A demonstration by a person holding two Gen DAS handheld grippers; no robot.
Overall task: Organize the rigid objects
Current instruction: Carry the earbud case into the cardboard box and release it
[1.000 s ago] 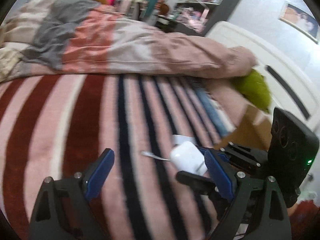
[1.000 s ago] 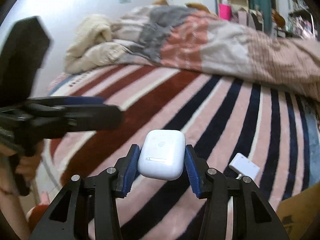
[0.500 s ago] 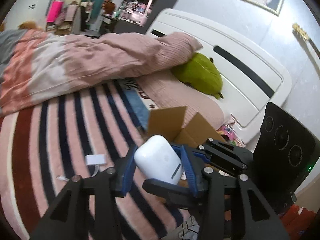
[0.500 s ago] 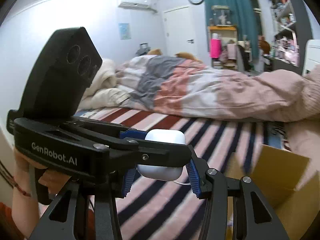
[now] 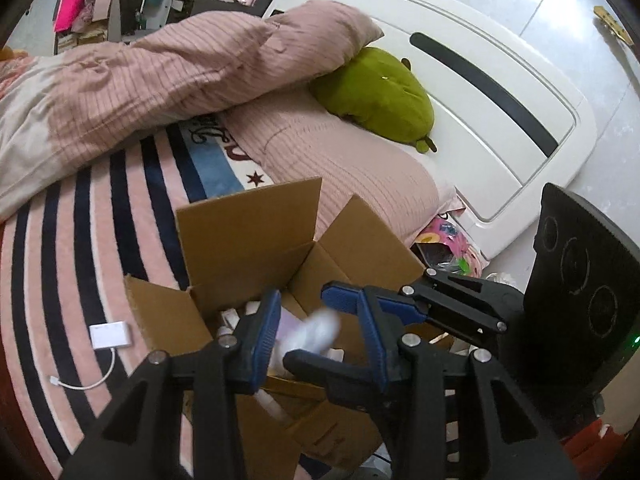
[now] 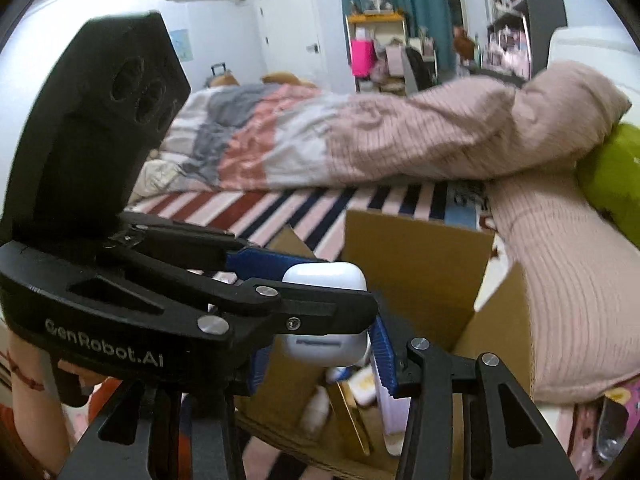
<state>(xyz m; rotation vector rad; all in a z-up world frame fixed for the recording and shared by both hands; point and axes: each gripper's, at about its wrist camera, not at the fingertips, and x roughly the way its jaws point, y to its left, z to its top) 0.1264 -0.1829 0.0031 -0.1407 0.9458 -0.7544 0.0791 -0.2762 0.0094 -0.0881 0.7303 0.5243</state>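
White earbud case [image 5: 316, 330] blurs over cardboard box [image 5: 248, 232].

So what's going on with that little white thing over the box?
A person is tidying up with a hand-held gripper in each hand. The white earbud case sits between both, right above the open cardboard box on the bed. The left hand-held gripper is closing, with gaps beside the case. I can't tell if the right hand-held gripper grips it. A white adapter lies on the striped blanket.
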